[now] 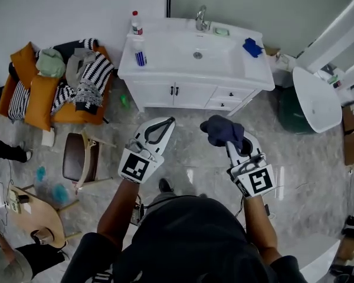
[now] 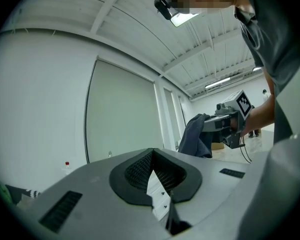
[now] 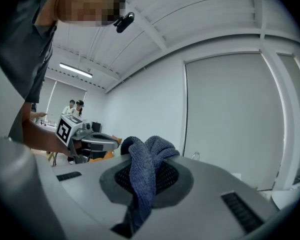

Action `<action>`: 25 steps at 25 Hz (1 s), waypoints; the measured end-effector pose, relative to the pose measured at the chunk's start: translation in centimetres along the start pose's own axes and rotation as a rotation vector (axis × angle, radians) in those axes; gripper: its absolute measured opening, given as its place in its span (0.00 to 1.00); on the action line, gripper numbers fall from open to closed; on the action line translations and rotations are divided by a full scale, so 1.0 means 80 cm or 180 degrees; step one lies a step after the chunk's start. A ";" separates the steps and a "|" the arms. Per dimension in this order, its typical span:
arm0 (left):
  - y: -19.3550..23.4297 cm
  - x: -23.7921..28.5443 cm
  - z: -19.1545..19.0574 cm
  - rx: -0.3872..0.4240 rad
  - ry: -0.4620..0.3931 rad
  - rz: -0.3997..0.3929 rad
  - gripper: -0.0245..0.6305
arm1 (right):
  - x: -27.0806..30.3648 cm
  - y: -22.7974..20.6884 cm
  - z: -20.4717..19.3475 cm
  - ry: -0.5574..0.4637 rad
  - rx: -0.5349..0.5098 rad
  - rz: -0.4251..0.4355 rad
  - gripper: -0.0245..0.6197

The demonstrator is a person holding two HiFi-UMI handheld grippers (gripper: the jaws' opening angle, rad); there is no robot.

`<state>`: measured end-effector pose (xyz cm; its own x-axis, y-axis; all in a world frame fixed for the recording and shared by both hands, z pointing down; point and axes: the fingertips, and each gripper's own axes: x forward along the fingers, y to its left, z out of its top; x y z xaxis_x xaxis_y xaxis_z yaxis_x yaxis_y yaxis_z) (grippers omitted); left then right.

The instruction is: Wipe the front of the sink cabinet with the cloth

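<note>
Here, the right claw (image 3: pixel 145 178) is closed on the dark blue cloth (image 1: pixel 222 130). Its two jaws pinch a fold of it, and the rest stands up in a bunch above the jaws. The cloth is in the air before the white sink cabinet (image 1: pixel 183 94), in front of its right drawers, and it is apart from the cabinet front. The left claw (image 2: pixel 156 178) is held to the left of the right one, also apart from the cabinet. Its jaws are together at the tips and hold nothing, and through the loop between them a piece of the white drawers shows.

On the worktop (image 1: pixel 165 63) of the cabinet the basin (image 1: pixel 196 50) lies in the middle, with the drain in its bottom. The faucet (image 1: pixel 201 19) stands at the rear edge behind it. Just beside the faucet, to the right, is a green soap dish (image 1: pixel 221 32); what is in it I cannot tell. A bottle with a red cap (image 1: pixel 136 23) stands at the rear left corner, and a second bottle with a blue label (image 1: pixel 140 54) near the left edge. A blue thing (image 1: pixel 252 47) lies near the right edge.

Left of the cabinet an orange armchair (image 1: pixel 26 93) holds a heap of clothes (image 1: pixel 85 75), striped and green. A stool (image 1: pixel 76 155) with a brown seat stands on the floor (image 1: pixel 189 170), to the left of the left claw. Right of the cabinet a loose white washbasin (image 1: pixel 316 99) stands tilted just beside a dark green container (image 1: pixel 288 114).
</note>
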<state>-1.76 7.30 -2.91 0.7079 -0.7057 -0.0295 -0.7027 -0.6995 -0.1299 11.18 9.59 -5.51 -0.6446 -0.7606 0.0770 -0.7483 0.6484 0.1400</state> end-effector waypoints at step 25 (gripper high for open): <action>-0.165 0.092 0.019 0.0165 0.0308 0.0285 0.04 | -0.135 -0.120 -0.073 0.0025 0.0082 0.0315 0.06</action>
<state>12.85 11.50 -2.89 0.6307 -0.7743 0.0522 -0.7564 -0.6283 -0.1820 26.24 11.43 -1.90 -0.7145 -0.6929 0.0970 -0.6849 0.7210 0.1058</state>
